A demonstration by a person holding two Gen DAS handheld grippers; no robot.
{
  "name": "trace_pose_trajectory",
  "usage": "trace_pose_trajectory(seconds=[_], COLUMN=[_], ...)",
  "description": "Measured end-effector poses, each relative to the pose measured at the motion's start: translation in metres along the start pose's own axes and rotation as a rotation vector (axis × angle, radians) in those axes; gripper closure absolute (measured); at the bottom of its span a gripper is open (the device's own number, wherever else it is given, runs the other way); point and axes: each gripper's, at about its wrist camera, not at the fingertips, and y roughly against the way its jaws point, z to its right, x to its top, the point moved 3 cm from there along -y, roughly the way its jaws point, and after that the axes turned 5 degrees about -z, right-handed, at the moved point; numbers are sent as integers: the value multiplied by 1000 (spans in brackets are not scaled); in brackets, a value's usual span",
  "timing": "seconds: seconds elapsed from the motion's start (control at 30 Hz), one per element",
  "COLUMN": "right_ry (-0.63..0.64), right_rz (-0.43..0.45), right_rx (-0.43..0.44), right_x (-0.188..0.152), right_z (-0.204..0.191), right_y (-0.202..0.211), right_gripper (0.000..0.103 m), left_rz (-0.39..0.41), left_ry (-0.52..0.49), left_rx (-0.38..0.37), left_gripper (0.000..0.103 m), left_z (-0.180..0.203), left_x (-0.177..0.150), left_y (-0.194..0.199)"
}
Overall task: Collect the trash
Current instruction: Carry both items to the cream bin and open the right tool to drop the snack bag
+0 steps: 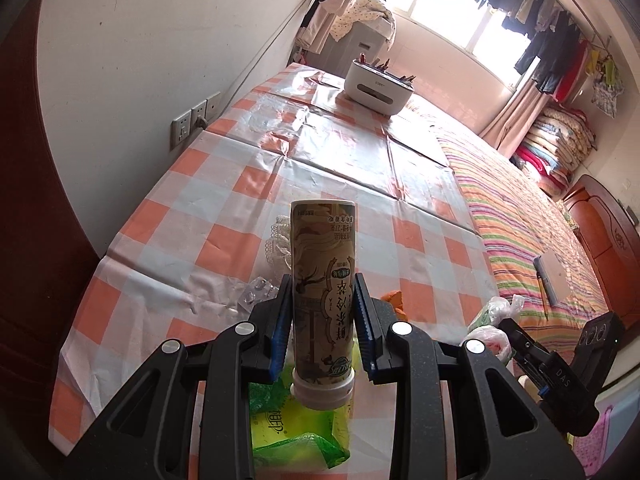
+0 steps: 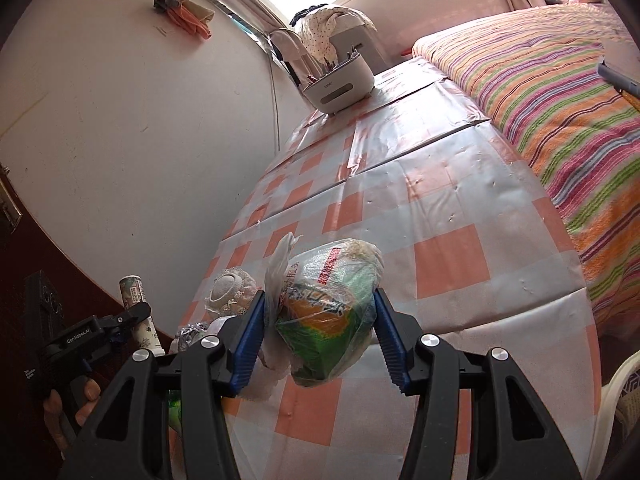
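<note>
Counter cover (image 1: 224,184): glossy checked plastic sheet, creased, strong glare. Tea tube (image 1: 323,280): printed paper wrap, matt; white plastic cap. Bag (image 2: 332,304): thin clear plastic film, crinkled. Left claw (image 1: 323,320): matt black plastic, ribbed blue pads. Bedspread (image 1: 532,224): striped cloth.

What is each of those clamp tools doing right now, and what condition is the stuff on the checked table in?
Left gripper: shut on the tall brown printed drink bottle, held lifted, white cap toward the camera.
Right gripper: shut on the clear plastic bag of green and orange wrappers, bag bulging.
Green plastic wrapper: crumpled, lying on the orange-and-white checked tablecloth.
White box with pens: upright at the far end.
</note>
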Motion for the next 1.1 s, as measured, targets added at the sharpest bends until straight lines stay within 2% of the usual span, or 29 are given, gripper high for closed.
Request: trace_pose_trajectory(seconds=[0.27,0.67,1.1], right_ry=[42,1,-47], right_rz=[77,166,302], right_rx=[-82,-194,-319], right_x=[-15,-27,-40], right_z=[14,52,87], right_y=[43,89,156], right_gripper=[52,52,52], left_rz=[-16,-70,-97], left_ry=[-99,-262,-432], left_rx=[-98,-159,-232], left_gripper=[75,75,75], left_z=[48,119,194], left_x=[-19,-58,-105], left_y=[-5,-25,-23])
